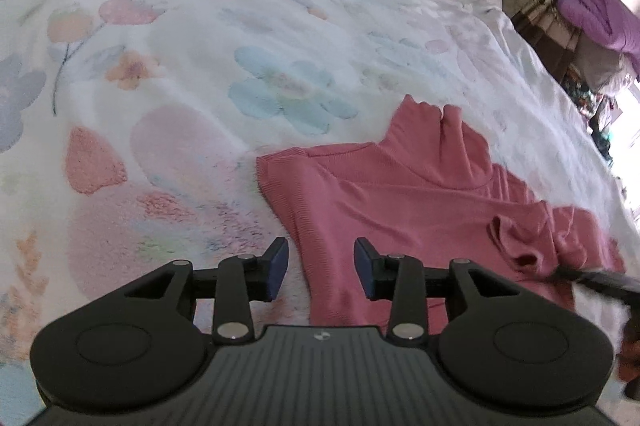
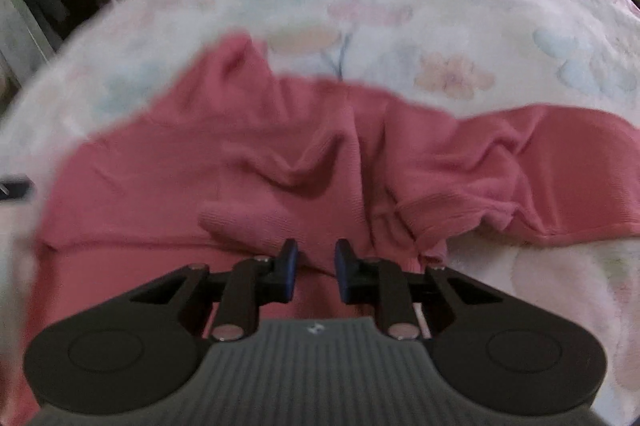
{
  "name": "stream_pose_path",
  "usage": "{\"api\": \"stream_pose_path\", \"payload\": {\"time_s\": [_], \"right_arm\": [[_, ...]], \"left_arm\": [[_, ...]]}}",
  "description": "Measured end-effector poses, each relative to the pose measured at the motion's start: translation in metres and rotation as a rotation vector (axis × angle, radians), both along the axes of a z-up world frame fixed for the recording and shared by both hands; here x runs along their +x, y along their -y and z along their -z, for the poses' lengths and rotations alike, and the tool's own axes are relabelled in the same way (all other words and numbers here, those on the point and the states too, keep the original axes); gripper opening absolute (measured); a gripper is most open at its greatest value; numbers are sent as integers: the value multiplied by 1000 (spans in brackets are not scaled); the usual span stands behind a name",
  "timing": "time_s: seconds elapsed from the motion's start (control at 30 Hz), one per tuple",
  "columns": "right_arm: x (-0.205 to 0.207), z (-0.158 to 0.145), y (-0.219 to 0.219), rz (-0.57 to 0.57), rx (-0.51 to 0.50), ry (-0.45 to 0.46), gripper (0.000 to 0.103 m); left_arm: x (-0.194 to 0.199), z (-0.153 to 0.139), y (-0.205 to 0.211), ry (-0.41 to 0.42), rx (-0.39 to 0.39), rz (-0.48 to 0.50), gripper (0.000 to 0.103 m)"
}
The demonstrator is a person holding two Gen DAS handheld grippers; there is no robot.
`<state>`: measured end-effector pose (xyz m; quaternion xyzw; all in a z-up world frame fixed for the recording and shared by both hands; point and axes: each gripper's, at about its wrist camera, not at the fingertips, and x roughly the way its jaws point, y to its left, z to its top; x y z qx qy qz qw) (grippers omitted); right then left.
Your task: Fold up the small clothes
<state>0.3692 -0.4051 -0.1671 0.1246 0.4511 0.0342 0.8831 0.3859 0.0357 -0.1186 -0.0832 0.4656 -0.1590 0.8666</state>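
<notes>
Your left gripper [image 1: 321, 268] hovers over the near left edge of the pink top [image 1: 400, 193], its jaws standing moderately apart with nothing pinched between them; the left pad sits over the floral blanket [image 1: 180, 65] and the right pad over the ribbed knit. The top lies spread on that blanket, its high collar pointing away from you and its left shoulder corner lying flat. Toward the right side of the left wrist view the fabric bunches into a rumpled sleeve opening, and a dark blurred bar crosses the cloth there; you cannot tell what it is.

Your right gripper [image 2: 316, 272] points down at the same pink top [image 2: 240, 153], whose cloth fills the middle of the right wrist view in loose folds, with one sleeve trailing off to the right across the floral blanket [image 2: 440, 5]. Its jaws stand narrowly apart, a slim gap showing between the blue pads. The picture is blurred, but no fabric appears caught between them; the knit lies just beyond the fingertips.
</notes>
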Motion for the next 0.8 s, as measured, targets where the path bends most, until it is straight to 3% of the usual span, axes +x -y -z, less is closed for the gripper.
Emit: {"api": "stream_pose_path", "payload": {"time_s": [0.07,0.2,0.33,0.5,0.57,0.67,0.73,0.77,0.8], "right_arm": [[-17,-17,25,53,58,70,25],[-54,-36,108,277,133,134,63],[-97,-26,220,604,238,158,63],[-133,7,320,864,294,130,58],[-135,21,343,927,310,115,50],[-132,39,366,1000,348,112,47],[-127,47,376,1019,377,110,40],[-123,50,379,1016,380,112,32],[-117,50,378,1014,372,110,17]], "left_arm": [[0,0,-3,-3,10,-8,44],[2,0,-13,11,28,-50,44],[1,3,-17,22,37,-91,44],[-2,2,-1,33,82,-73,44],[-2,1,6,29,84,-88,44],[-7,0,12,27,64,-103,44],[-9,0,18,26,77,-92,44],[-10,1,21,26,90,-86,44],[-11,1,23,27,107,-78,44]]}}
